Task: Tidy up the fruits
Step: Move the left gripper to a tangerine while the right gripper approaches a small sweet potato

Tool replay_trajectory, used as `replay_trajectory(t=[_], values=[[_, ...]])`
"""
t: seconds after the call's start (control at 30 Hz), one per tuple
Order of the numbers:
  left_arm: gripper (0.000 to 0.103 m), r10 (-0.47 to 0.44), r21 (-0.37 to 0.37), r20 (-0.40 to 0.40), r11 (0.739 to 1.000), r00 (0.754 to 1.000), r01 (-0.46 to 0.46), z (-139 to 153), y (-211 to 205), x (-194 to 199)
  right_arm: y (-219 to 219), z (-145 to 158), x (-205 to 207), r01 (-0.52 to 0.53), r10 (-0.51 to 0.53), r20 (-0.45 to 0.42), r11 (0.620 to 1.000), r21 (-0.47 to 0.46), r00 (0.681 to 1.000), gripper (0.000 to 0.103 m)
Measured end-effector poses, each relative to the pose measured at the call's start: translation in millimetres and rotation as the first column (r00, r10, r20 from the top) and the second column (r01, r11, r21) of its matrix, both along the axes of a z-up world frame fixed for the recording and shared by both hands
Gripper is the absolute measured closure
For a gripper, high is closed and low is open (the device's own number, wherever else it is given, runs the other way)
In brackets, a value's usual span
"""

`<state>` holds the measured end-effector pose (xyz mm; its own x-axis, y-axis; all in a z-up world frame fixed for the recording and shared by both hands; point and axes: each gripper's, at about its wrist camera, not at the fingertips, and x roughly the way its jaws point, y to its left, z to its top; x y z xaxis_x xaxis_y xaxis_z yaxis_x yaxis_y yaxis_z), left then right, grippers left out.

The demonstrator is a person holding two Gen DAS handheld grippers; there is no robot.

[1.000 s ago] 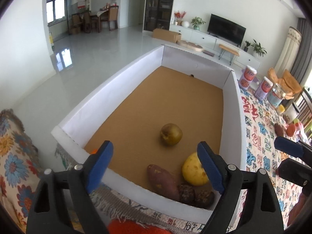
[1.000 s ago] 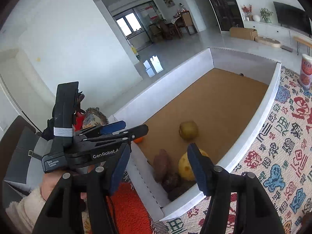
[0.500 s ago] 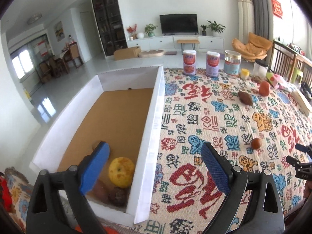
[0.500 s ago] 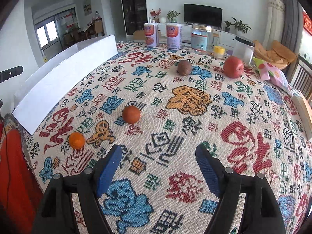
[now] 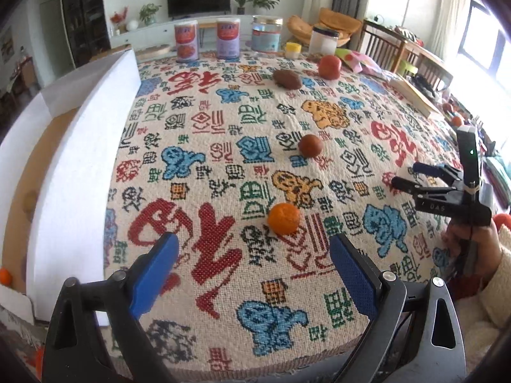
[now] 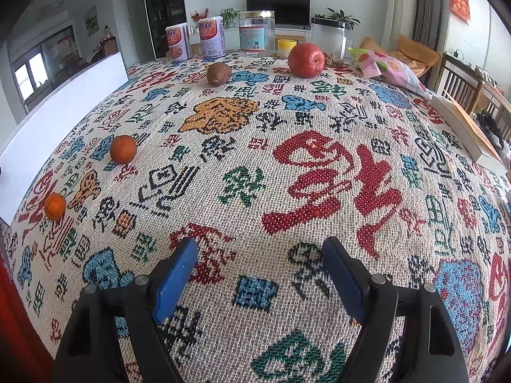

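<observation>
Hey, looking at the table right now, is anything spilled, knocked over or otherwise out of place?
Nothing is spilled or tipped. Four fruits lie loose on the patterned cloth outside the white box: a small orange, a darker round fruit, a brown one and a red one. The canisters stand upright.

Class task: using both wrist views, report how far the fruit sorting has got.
Done: one small orange fruit lies inside the white box. In hand: nothing; the left gripper is open, the right gripper opening. Left: tangerine, darker orange, brown fruit, red fruit.
</observation>
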<state>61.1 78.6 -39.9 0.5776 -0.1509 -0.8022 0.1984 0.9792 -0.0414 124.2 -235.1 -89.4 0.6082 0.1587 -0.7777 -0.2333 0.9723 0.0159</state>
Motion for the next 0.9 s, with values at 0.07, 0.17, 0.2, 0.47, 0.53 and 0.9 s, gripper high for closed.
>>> replay_trajectory(t=[0.07,0.17,0.2,0.47,0.53,0.9], values=[[0.008,-0.016,0.02,-0.022,1.0,1.0,0.017,-16,-18,7,3,-2,0,-0.005,0.005,-0.002,1.0,-0.016,1.0,0.018],[0.017,-0.029,0.024,-0.034,0.999,0.999,0.029,-34,-34,19,3,-2,-1,-0.004,0.004,-0.004,1.0,-0.012,1.0,0.017],[0.02,-0.028,0.042,-0.034,0.999,0.999,0.029,-40,-38,22,2,-2,-1,-0.003,0.003,-0.004,1.0,-0.006,1.0,0.017],[0.074,0.014,0.031,0.025,0.999,1.0,-0.015,-50,-30,31,1,-1,0,-0.004,0.004,-0.005,1.0,0.0,1.0,0.016],[0.074,0.032,-0.003,0.026,0.999,0.999,-0.032,-47,-21,41,1,-2,0,-0.004,0.004,-0.005,1.0,0.0,1.0,0.016],[0.035,0.141,0.019,0.038,0.99,0.989,-0.141,-57,7,76,1,-2,-1,-0.004,0.004,-0.005,1.0,0.003,1.0,0.015]])
